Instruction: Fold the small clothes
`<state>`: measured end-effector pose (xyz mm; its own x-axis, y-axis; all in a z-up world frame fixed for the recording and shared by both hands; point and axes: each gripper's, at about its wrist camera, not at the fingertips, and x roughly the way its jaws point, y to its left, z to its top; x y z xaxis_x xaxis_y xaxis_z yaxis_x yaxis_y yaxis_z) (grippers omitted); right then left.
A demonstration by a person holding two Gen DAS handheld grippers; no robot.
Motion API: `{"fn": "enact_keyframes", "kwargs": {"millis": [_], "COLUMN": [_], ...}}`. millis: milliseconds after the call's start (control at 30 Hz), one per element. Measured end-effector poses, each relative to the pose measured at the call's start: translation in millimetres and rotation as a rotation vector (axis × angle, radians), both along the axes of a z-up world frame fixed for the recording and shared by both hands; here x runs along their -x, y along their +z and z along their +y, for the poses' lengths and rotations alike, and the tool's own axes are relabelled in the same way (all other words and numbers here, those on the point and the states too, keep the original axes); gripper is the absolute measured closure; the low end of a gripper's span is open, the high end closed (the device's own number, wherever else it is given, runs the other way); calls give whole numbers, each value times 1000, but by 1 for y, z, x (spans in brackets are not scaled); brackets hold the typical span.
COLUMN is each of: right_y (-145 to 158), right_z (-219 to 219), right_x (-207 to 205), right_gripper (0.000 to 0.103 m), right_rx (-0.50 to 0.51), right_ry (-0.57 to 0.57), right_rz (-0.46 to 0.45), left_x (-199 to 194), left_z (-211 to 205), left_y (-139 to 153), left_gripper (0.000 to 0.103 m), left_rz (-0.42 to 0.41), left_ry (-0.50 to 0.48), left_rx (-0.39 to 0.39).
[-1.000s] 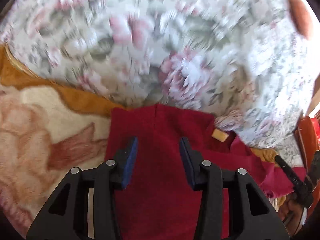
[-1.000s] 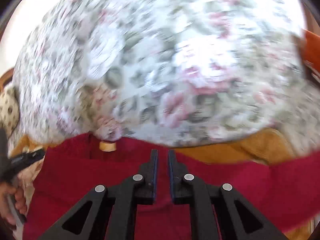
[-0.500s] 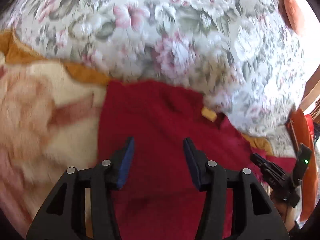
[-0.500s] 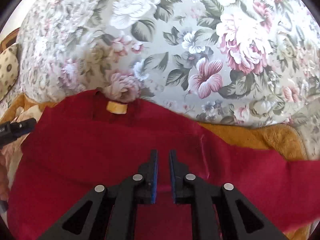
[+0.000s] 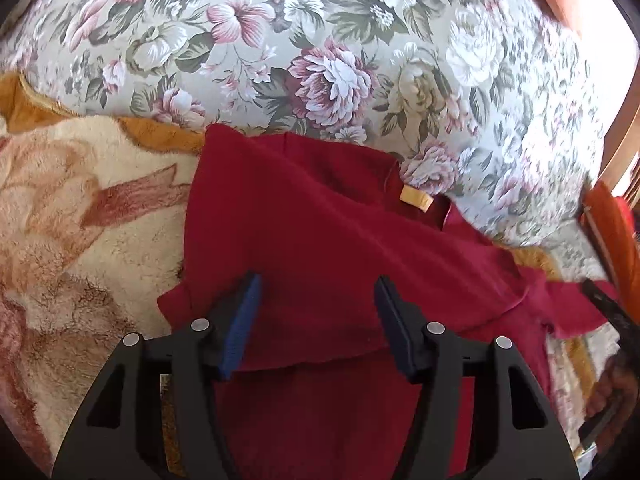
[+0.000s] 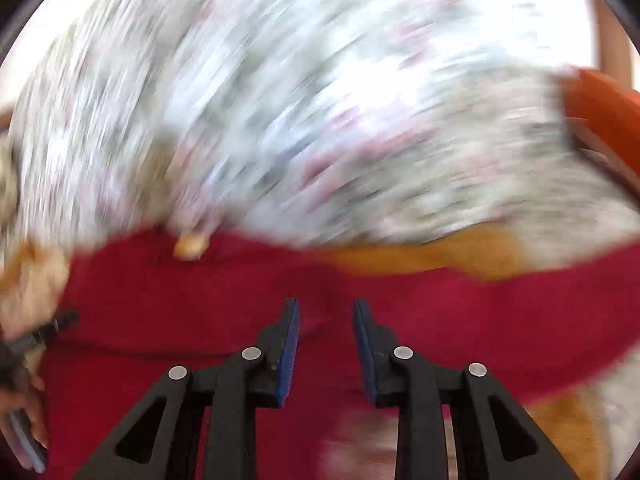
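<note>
A dark red garment (image 5: 320,232) with a tan neck label (image 5: 416,198) lies spread on a plush blanket, one flap folded over its lower part. My left gripper (image 5: 316,292) hovers over the flap. Its jaws are opening and the cloth lies below the pads, not pinched. In the blurred right wrist view the same red garment (image 6: 200,300) and its label (image 6: 190,246) show. My right gripper (image 6: 326,312) is over the cloth. Its jaws are opening too, with nothing pressed between the blue pads. A right finger (image 5: 604,304) shows at the left view's right edge.
A big floral cushion (image 5: 340,60) rises right behind the garment. The beige and orange plush blanket (image 5: 80,220) spreads to the left. An orange object (image 5: 616,232) stands at the far right. A hand (image 6: 24,412) holds the left gripper at the right view's left edge.
Both pairs of jaws have parted: the right from nearly shut, the left wider still. The right view has swung and blurred. More of the folded red flap lies under the left gripper.
</note>
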<state>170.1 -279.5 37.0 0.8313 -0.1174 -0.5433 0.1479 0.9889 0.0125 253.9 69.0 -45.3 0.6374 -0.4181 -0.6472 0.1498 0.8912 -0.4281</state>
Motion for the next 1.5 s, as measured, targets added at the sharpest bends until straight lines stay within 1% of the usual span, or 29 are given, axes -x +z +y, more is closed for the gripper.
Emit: {"fn": "enact_keyframes", "kwargs": {"millis": [67, 133, 167, 233, 267, 300, 333, 367, 433, 533, 633, 767, 800, 833, 867, 900, 967, 1033, 1067, 1133, 1200, 1233, 1267, 1300, 1333, 1367, 1400, 1433, 1500], "right_y": [16, 26, 31, 35, 37, 38, 37, 36, 41, 43, 42, 40, 40, 40, 38, 37, 39, 43, 46, 46, 39, 36, 30, 23, 14, 4, -6, -18, -38], "right_z": [-50, -104, -138, -190, -207, -227, -243, -247, -252, -261, -274, -278, -277, -277, -277, -276, -263, -244, -227, -190, -137, -121, -96, -68, -42, -22, -4, 20, 52], "right_x": [41, 81, 104, 136, 144, 154, 158, 158, 151, 141, 123, 122, 122, 124, 124, 125, 126, 119, 112, 95, 71, 65, 55, 45, 35, 27, 21, 14, 4], "right_gripper": [75, 74, 74, 74, 74, 74, 74, 74, 74, 74, 74, 74, 77, 88, 94, 97, 97, 97, 97, 97, 97, 97, 97, 97, 97, 97, 97, 97, 97], "right_rx": [-19, -19, -33, -105, -138, -194, -254, -279, -272, -292, -329, -354, -358, -359, -357, -354, -318, -314, -305, -323, -350, -360, -372, -371, -373, -387, -393, -386, -370], "right_ry": [-116, -263, -359, -485, -514, -535, -529, -500, -463, -421, -418, -439, -443, -452, -462, -471, -462, -379, -321, -197, -45, -3, 55, 104, 146, 179, 199, 216, 250], "right_rz": [-81, -139, -168, -195, -196, -199, -200, -211, -196, -192, -205, -238, -244, -246, -243, -237, -246, -254, -254, -247, -222, -215, -201, -184, -162, -136, -107, -66, -2], "left_x": [1, 1, 1, 2, 2, 2, 2, 1, 1, 1, 2, 2, 2, 2, 2, 2, 2, 2, 2, 3, 2, 3, 4, 5, 8, 10, 13, 16, 20], "left_z": [0, -1, -2, -4, -5, -5, -5, -4, -3, -2, -2, -2, -2, -2, -2, -3, -2, -2, -2, -4, -12, -15, -18, -21, -26, -33, -43, -56, -81], "left_y": [1, 1, 1, 1, 1, 1, 1, 1, 1, 1, 1, 1, 1, 1, 2, 2, 1, 2, 2, 3, 9, 13, 18, 25, 32, 38, 45, 49, 51], "left_gripper": [44, 41, 41, 41, 40, 40, 40, 40, 40, 40, 40, 40, 40, 40, 40, 40, 40, 40, 40, 40, 40, 40, 40, 38, 33, 29, 24, 24, 24], "left_rz": [-1, -7, -10, -13, -14, -15, -15, -15, -14, -15, -15, -14, -14, -14, -13, -13, -13, -13, -13, -11, 2, 7, 15, 24, 32, 28, 17, 6, 22], "left_ry": [0, -4, -5, -3, -3, -3, -3, -4, -6, -6, -5, 0, 0, 0, 0, 0, 1, 1, 2, 5, 9, 17, 19, 5, -19, -46, -83, -140, -246], "left_rx": [11, 6, 3, -11, -16, -16, -13, -6, 0, 3, 4, 6, 7, 7, 7, 6, 8, 7, 7, -8, -63, -76, -52, 10, 83, 134, 170, 192, 218]}}
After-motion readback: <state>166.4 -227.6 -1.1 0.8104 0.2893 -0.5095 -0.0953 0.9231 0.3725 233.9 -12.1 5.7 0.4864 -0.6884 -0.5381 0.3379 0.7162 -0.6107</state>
